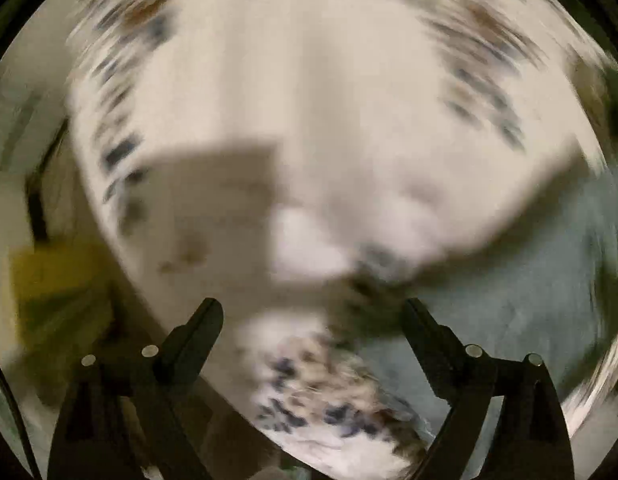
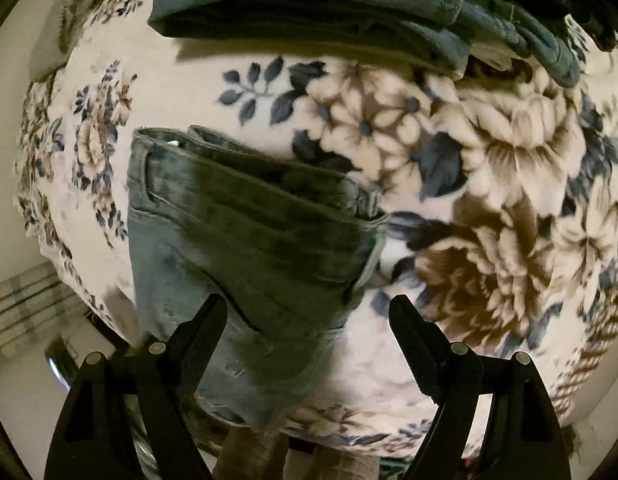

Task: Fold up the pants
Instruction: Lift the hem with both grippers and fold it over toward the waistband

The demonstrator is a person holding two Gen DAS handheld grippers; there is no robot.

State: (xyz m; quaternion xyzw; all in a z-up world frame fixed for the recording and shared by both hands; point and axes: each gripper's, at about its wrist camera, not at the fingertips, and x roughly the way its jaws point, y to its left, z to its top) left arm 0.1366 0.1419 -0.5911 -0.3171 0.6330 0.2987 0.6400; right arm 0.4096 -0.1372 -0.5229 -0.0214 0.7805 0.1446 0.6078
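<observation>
In the right wrist view a pair of grey-blue jeans (image 2: 245,232) lies folded over on a flower-print blanket (image 2: 489,168), waistband at the far end. My right gripper (image 2: 309,312) is open and empty, just above the near part of the jeans. The left wrist view is badly blurred by motion. It shows the pale blanket (image 1: 329,120) and a blue-grey cloth (image 1: 529,280) at the right. My left gripper (image 1: 311,312) is open and empty above the blanket.
A stack of folded blue jeans (image 2: 309,4) lies at the far edge of the blanket. A plaid cloth (image 2: 21,304) shows at the lower left. A yellow-green thing (image 1: 53,280) sits blurred at the left.
</observation>
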